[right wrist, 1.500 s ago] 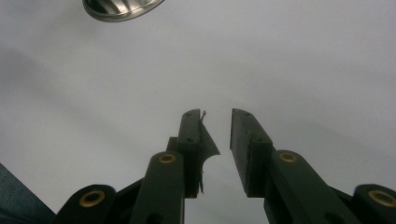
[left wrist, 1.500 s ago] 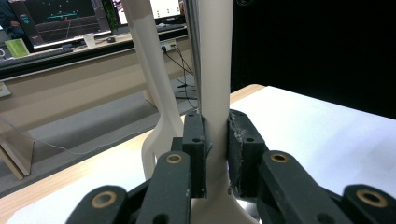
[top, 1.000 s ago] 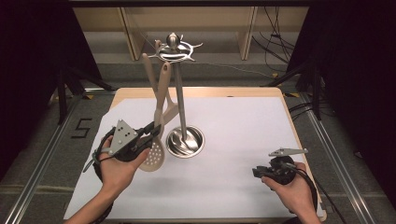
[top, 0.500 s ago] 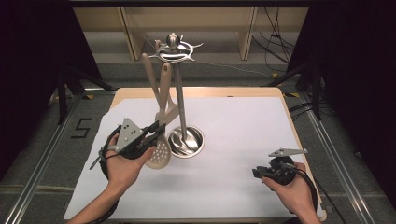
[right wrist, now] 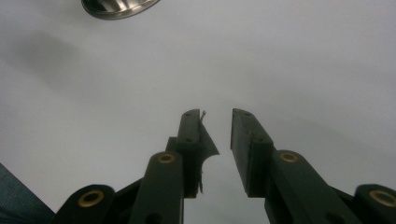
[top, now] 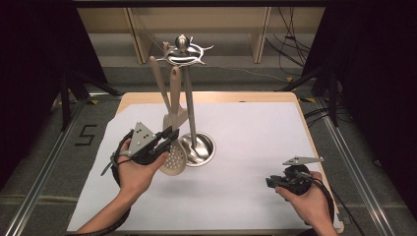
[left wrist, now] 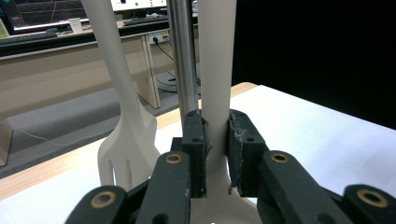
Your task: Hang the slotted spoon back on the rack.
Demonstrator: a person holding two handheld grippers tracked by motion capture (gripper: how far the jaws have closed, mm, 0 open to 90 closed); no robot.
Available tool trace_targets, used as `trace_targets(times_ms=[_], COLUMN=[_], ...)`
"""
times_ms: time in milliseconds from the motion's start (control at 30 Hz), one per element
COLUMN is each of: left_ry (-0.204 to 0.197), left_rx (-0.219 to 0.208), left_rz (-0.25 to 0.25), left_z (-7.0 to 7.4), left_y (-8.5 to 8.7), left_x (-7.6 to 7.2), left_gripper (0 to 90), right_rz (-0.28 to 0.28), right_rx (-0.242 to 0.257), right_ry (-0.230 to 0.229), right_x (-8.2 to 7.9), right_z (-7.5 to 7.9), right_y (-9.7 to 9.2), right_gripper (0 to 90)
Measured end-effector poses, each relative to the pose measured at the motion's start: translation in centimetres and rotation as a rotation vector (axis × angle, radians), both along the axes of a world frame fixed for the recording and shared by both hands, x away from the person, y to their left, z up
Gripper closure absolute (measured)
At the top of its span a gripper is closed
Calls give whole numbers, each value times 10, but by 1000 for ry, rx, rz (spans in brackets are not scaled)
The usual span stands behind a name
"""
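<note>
- At the lower right of the high view, the right gripper (top: pixel 269 182) rests in the person's hand above the white table cover (top: pixel 255 147). Its jaws stand narrowly apart with nothing between them, as the right gripper view shows over the plain matte sheet.
- At the left centre of the high view, the left gripper (top: pixel 172 135) is closed on the neck of the skimmer (top: pixel 173 158), a cream plastic spoon with a round bowl full of small holes. In the left gripper view the black ribbed pads (left wrist: pixel 194 140) press both sides of the smooth, flat handle.
- The skimmer's bowl is low, just beside the stand base (top: pixel 199 149), while its handle leans up toward the top of the rack.
- The step in hand appears to be handling the skimmer at the rack, taking it off or putting it on. The next move likely calls for a lift or guide at the hook.
- Behind it hang a slotted turner (left wrist: pixel 126 154), also cream plastic, and the shiny steel pole (top: pixel 188 98) with its hook ring (top: pixel 184 51) at the upper centre.
</note>
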State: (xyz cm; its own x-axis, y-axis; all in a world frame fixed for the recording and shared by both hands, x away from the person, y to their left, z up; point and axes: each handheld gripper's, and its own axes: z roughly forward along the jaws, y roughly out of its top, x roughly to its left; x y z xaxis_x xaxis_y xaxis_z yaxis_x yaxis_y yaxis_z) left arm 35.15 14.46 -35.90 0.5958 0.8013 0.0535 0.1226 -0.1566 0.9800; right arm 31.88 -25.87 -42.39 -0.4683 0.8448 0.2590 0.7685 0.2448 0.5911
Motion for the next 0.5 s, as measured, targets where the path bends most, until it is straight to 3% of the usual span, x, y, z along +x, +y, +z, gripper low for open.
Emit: trace_targets(times_ms=[33, 100, 167, 233, 367, 400, 500], left_ry=[0, -1, 3, 6, 10, 11, 11], left_rx=[2, 3, -2, -5, -1, -1, -1], left_rz=[-1, -1, -2, -4, -9, -9, -12], left_z=[0, 0, 0, -1, 0, 0, 0], left_y=[0, -1, -2, -3, -4, -4, -5], left_x=[0, 1, 2, 2, 3, 3, 3], left_gripper=[778, 778, 778, 777, 776, 776, 775], right_rz=[-47, -31, -27, -28, -39, -5, -2], right_rx=[-15, -22, -37, -23, -37, 13, 3], right_ry=[-23, -35, -19, -30, -10, 19, 4], right_x=[-2, -1, -1, -1, -2, -1, 0], right_z=[-1, -1, 0, -1, 1, 0, 0], right_y=[3, 3, 2, 2, 2, 0, 0], right_gripper=[736, 735, 735, 735, 733, 733, 732])
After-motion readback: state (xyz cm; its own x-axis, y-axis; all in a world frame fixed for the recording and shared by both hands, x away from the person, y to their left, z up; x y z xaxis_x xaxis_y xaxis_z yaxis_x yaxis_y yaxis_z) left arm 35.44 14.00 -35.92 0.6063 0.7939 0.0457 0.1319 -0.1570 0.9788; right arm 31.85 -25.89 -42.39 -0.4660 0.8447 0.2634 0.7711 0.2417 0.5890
